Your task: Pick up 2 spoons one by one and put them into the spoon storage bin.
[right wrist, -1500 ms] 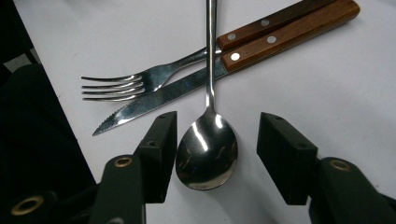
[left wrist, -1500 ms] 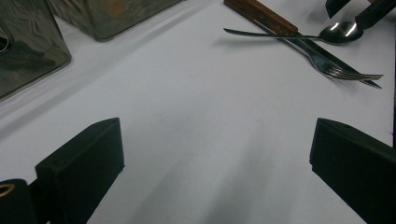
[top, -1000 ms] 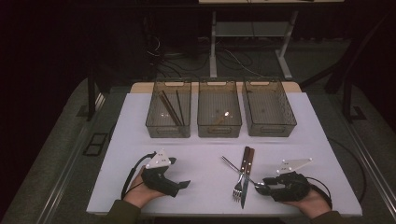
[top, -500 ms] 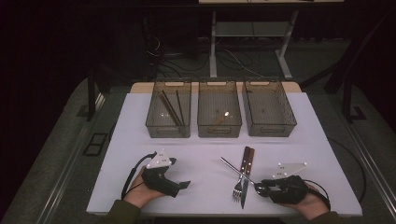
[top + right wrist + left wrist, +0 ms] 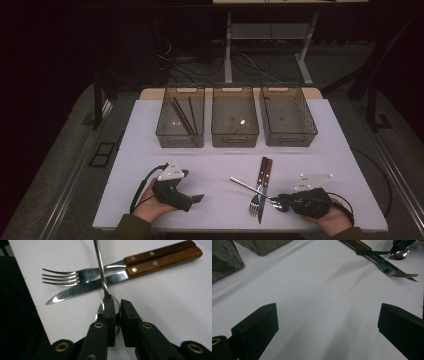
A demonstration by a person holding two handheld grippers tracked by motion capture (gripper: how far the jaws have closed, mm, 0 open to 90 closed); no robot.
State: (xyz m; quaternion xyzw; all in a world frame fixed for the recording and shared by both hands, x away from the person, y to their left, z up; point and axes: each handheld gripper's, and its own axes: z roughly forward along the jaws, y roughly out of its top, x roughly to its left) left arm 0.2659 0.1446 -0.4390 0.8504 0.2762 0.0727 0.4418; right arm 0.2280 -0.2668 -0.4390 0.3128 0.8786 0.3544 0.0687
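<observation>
Your table [image 5: 150,150] carries a white sheet, and three clear bins sit in a row along its far side. The left bin [image 5: 180,124] holds a few dark sticks leaning inside; the middle bin [image 5: 235,120] has something small and bright on its floor, too small to name; the right bin [image 5: 287,117] stands beside it.

Near you, right of centre, a knife [image 5: 262,192] and a fork [image 5: 256,197] with wooden handles lie side by side, handles pointing far, tips pointing near. A spoon [image 5: 250,186] lies slantwise across both, its bowl at the near right.

Your right gripper [image 5: 284,202] rests low at the near right; its jaws have just been closing and now pinch the spoon's bowl [image 5: 110,307] between the pads. Your left gripper [image 5: 196,199] sits at the near left, well apart from the cutlery, jaws spread wide over bare sheet with nothing between them.
</observation>
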